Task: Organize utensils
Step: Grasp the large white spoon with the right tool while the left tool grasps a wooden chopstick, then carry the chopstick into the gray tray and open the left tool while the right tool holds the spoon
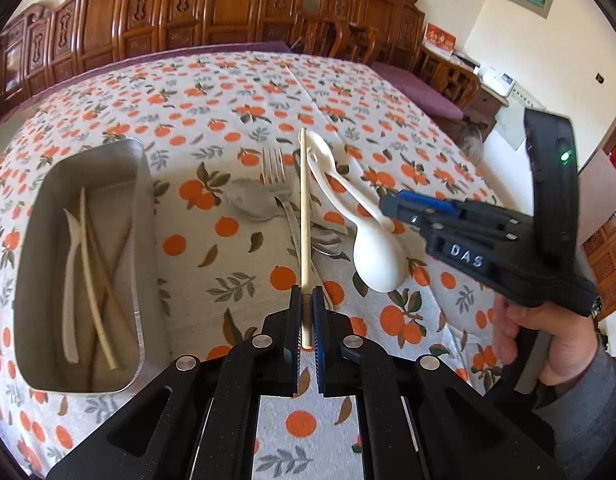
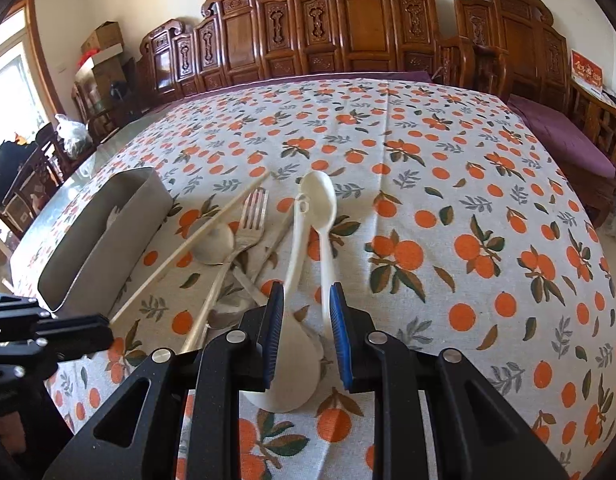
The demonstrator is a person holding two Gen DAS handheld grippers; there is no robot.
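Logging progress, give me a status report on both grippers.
Left gripper shut on pale wooden chopstick. Right gripper open over white plastic spoons. Steel tray left; metal fork still out.

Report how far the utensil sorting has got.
Done: the metal tray already holds a few chopsticks and a white utensil. In hand: the left hand-held gripper is shut on a chopstick; the right hand-held gripper is open around the white spoons. Left: fork and metal spoons on the tablecloth.

Orange-print tablecloth (image 2: pixel 447 184) bears metal tray (image 1: pixel 140 240), fork (image 1: pixel 274 172), spoons (image 1: pixel 371 256).
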